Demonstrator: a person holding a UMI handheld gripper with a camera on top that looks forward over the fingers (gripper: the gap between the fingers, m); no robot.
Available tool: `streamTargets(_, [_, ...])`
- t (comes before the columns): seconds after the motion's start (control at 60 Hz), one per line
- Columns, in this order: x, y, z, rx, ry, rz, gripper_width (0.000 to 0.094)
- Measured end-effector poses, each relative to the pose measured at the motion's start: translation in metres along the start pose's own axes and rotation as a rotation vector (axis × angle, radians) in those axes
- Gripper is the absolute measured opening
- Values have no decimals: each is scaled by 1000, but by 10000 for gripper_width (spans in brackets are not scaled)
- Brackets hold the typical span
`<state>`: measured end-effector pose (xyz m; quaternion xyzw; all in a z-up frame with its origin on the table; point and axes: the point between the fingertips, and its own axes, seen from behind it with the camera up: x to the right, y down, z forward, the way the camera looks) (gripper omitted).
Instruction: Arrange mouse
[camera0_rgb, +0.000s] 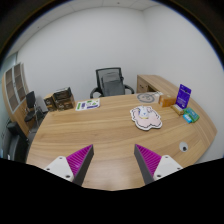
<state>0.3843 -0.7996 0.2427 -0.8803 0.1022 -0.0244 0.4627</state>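
A small white mouse (183, 147) lies on the wooden table (105, 130), to the right of and a little beyond my right finger. A pale patterned mouse pad (146, 116) lies farther out, beyond the right finger, with nothing on it that I can make out. My gripper (113, 165) is open and empty above the table's near part, its purple pads (150, 158) wide apart. The mouse is outside the fingers, not between them.
A purple box (183, 96) and a teal object (190, 116) stand at the table's right end, with a round object (150, 97) behind the pad. Papers (87, 103) lie at the far left. A black office chair (112, 82) stands behind the table, and another chair (33, 105) at its left.
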Motion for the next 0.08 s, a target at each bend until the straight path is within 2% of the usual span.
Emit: streamTargets(0.083, [-13,14,-27,6,-20,19,846])
